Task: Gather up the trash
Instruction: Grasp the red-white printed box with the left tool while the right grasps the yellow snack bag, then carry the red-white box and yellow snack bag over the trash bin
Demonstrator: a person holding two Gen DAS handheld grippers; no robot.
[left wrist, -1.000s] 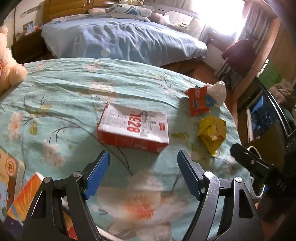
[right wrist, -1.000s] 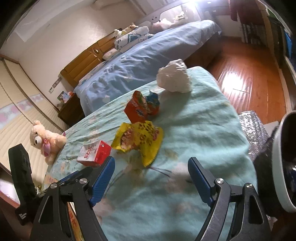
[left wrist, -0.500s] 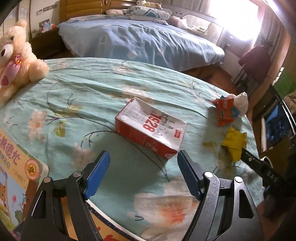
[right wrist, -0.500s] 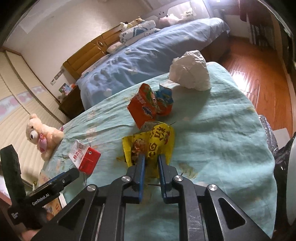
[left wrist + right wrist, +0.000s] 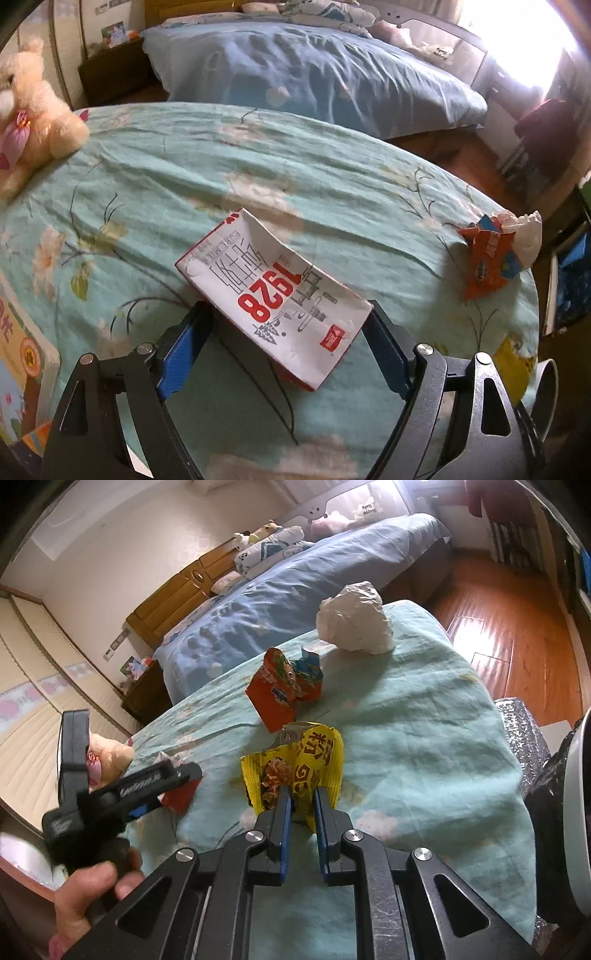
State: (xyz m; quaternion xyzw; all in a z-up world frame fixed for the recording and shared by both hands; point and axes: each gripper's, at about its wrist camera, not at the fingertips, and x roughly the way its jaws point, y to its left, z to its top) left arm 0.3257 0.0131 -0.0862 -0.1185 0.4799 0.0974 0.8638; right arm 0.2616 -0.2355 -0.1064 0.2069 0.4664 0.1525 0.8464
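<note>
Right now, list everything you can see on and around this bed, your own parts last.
milk carton: 1, white and red, flattened, on the green bedspread between the left gripper's fingers
yellow wrapper: 1, yellow, on the bedspread, pinched by the right gripper
orange wrapper: 1, orange and blue, beyond the yellow one
crumpled tissue: 1, white, near the far edge
teddy bear: 1, cream, far left
picture book: 1, colourful, at the left edge
bedspread: 1, green floral
second bed: 1, blue, behind
left gripper: open, around the carton
right gripper: shut on the yellow wrapper
hand: 1, holding the left gripper
</note>
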